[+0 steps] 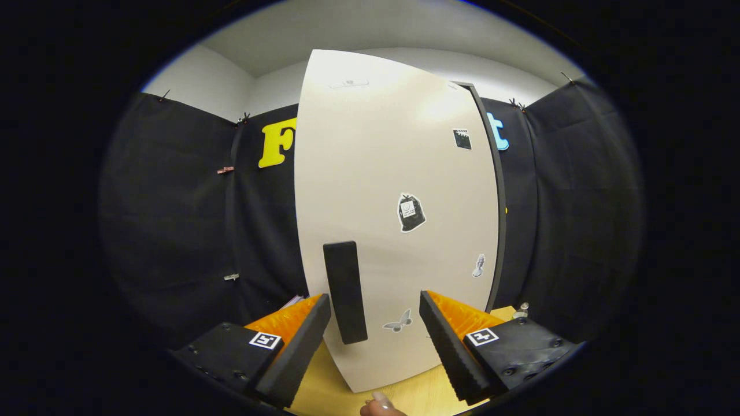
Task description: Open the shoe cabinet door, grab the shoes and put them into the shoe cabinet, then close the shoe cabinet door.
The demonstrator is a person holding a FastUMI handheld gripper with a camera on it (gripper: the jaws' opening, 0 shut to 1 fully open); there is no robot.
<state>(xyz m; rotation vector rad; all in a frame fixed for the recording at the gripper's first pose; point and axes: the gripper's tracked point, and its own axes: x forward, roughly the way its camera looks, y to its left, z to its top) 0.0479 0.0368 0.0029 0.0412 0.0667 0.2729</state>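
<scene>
While facing the shoe cabinet door [399, 190] head-on, seen with the gripper [374, 309] held wide open, fingers spread and pressing on nothing. Furthest left, only booth cloth with a few small clips [226, 170] pinned to it. Next, the left finger [300, 341], its tip just beside the lower end of the black upright handle [345, 292] but apart from it. Handle mounted on the pale door's lower left part, standing between the two fingers, nearer the left one. Door itself shut flat against the cabinet, filling the middle ahead of the fingers. Rightwards across the door: a butterfly sticker [398, 322] low down between the fingertips, a black bag-shaped sticker [411, 212] at mid height, a small dark square sticker [462, 138] higher up. Then the right finger [448, 344], and beyond it the cabinet's dark side edge [498, 190]. Below, a wooden tabletop [416, 390] with a fingertip of a hand [381, 406] just showing.
</scene>
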